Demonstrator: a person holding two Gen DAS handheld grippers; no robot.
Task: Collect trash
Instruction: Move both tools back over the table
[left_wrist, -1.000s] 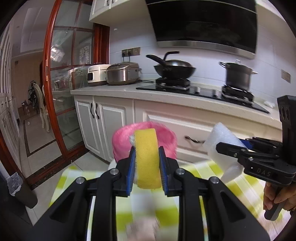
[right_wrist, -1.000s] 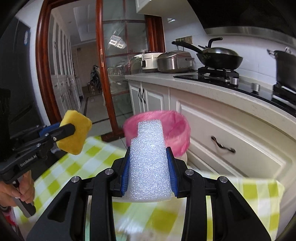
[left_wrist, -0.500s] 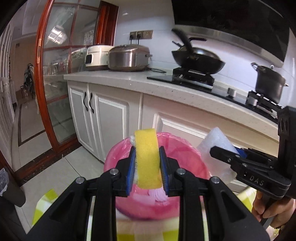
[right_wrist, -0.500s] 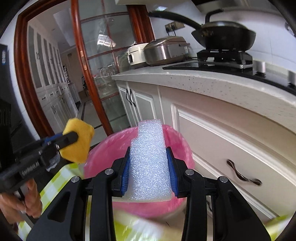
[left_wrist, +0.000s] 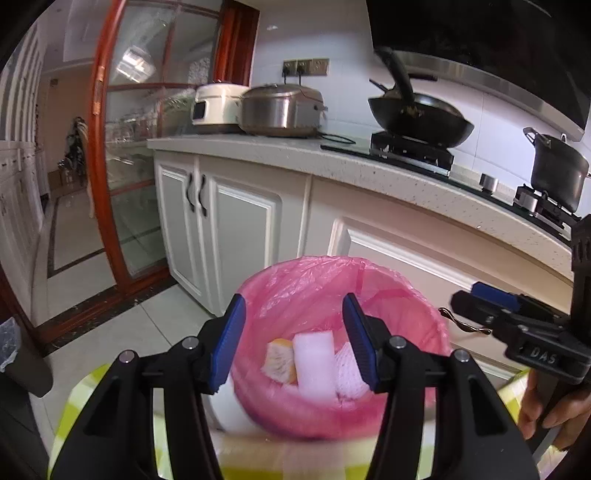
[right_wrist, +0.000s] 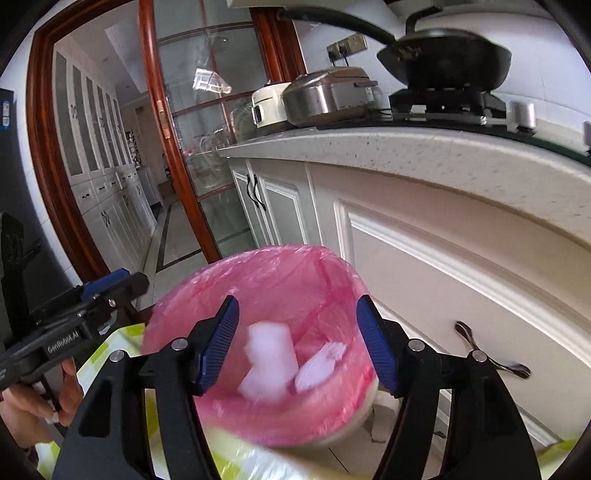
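The left hand-held gripper (left_wrist: 293, 334) is hovering over the pink-lined bin (left_wrist: 317, 280), its jaws having just been opening and now standing apart with nothing between them. The yellow sponge (left_wrist: 279, 356) is lying below it inside the bin, beside the white foam piece (left_wrist: 314, 360). The right hand-held gripper (right_wrist: 297, 341) is likewise hanging with jaws newly parted and empty, the foam lying beneath it. White cabinets (left_wrist: 229, 229) are standing behind the bin.

Both grippers' fingers have just opened, dropping the yellow sponge (left_wrist: 279, 356) and white foam (right_wrist: 269, 363) into the pink-lined bin (left_wrist: 295, 280)
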